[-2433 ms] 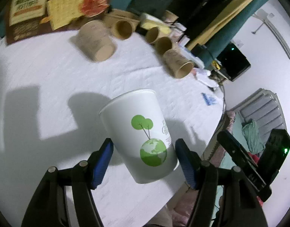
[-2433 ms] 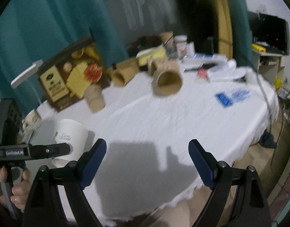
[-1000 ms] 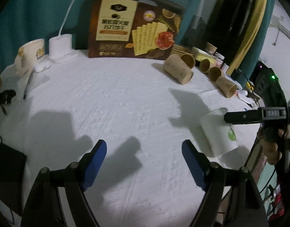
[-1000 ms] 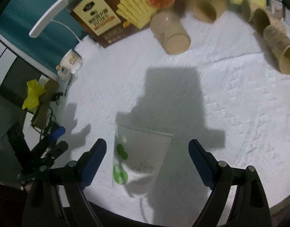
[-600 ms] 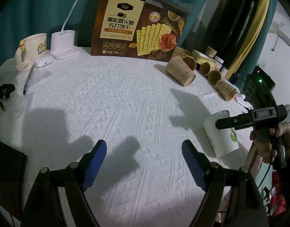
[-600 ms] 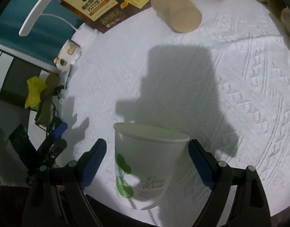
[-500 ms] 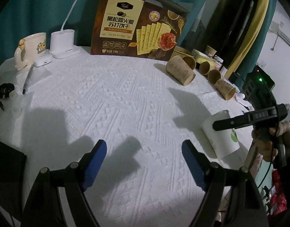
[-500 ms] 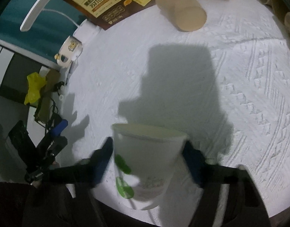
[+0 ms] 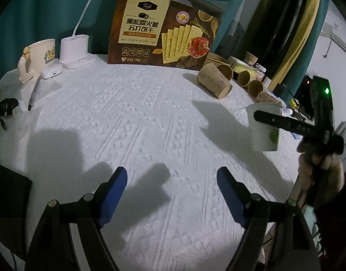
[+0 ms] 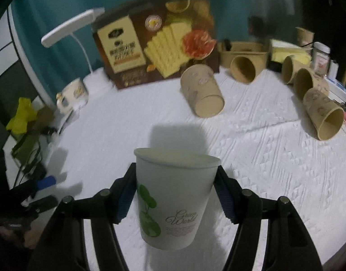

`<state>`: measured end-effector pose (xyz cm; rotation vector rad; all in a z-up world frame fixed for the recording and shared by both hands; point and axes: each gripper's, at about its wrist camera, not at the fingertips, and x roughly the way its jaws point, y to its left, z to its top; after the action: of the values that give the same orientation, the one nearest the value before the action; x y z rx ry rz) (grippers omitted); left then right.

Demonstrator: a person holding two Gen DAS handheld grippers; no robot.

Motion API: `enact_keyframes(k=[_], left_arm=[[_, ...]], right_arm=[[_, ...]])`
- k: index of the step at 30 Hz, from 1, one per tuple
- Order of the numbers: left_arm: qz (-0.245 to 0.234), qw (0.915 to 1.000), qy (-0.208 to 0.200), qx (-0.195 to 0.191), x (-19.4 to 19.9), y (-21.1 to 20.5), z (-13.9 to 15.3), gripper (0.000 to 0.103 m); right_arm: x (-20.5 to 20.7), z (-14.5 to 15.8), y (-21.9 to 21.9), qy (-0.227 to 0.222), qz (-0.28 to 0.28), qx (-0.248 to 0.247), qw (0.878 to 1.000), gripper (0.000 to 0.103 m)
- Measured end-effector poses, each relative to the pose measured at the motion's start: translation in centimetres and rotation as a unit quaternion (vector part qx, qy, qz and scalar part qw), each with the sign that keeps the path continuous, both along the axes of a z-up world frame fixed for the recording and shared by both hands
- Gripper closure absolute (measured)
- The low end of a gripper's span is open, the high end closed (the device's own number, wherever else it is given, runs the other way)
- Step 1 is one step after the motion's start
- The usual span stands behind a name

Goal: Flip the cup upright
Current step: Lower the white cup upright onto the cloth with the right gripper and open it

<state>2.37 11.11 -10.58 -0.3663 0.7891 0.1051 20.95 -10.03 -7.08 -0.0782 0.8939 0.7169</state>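
Right wrist view: the right claw is clenched on the white cup, its blue pads pressing the two sides just below the rim. The jaws have just been closing, and the cup sits between them. The rim faces up and away, the base hangs near the camera, and the printed green tree reads right way up, so the cup looks upright or close to it. Gripping high on the wall leaves the base free, which I judge suits setting it down flat on the counter. Whether the base touches the cloth cannot be told here.

The left wrist view fills that gap: from the side, the white cup at the right appears slightly off the counter, with one black finger of the right claw crossing its wall and a hand gripping the handle below. The left claw hovers released and empty over bare cloth, well apart from the cup.

Only the right view shows the brown cups lying on their sides at the far right in full; the cracker box stands at the far edge.
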Motion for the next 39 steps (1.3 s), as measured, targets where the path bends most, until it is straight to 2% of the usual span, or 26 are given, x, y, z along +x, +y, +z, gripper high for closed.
enact_keyframes(k=[3,8,15,19,25,32,39], left_arm=[[-0.003,1.0000,0.001,0.006,0.0,-0.3,0.2,0.021],[-0.001,0.9999,0.005,0.011,0.1,-0.6,0.3,0.021],[-0.006,0.9998,0.009,0.019,0.8,-1.2,0.3,0.021],[-0.014,0.9991,0.011,0.040,1.1,-2.1,0.3,0.021],[-0.017,0.9980,0.012,0.059,1.0,-2.9,0.5,0.021],[-0.023,0.9975,0.011,0.066,0.7,-3.6,0.9,0.021],[-0.034,0.9946,0.006,0.097,0.3,-5.9,1.4,0.021]], right_arm=[[-1.0,-0.6,-0.5,-0.031,-0.018,0.019,0.999,0.040],[-3.1,-0.4,-1.0,-0.080,-0.026,0.017,0.996,0.040],[-6.6,-0.4,-2.1,-0.136,-0.011,-0.004,0.991,0.040],[-8.2,-0.6,-1.8,-0.161,-0.002,-0.027,0.987,0.039],[-9.1,-1.8,-1.2,-0.148,0.004,-0.064,0.987,0.034],[-10.6,-1.5,-2.8,-0.136,-0.009,-0.066,0.988,0.033],[-12.0,-1.0,-5.9,-0.115,-0.050,-0.064,0.990,0.033]])
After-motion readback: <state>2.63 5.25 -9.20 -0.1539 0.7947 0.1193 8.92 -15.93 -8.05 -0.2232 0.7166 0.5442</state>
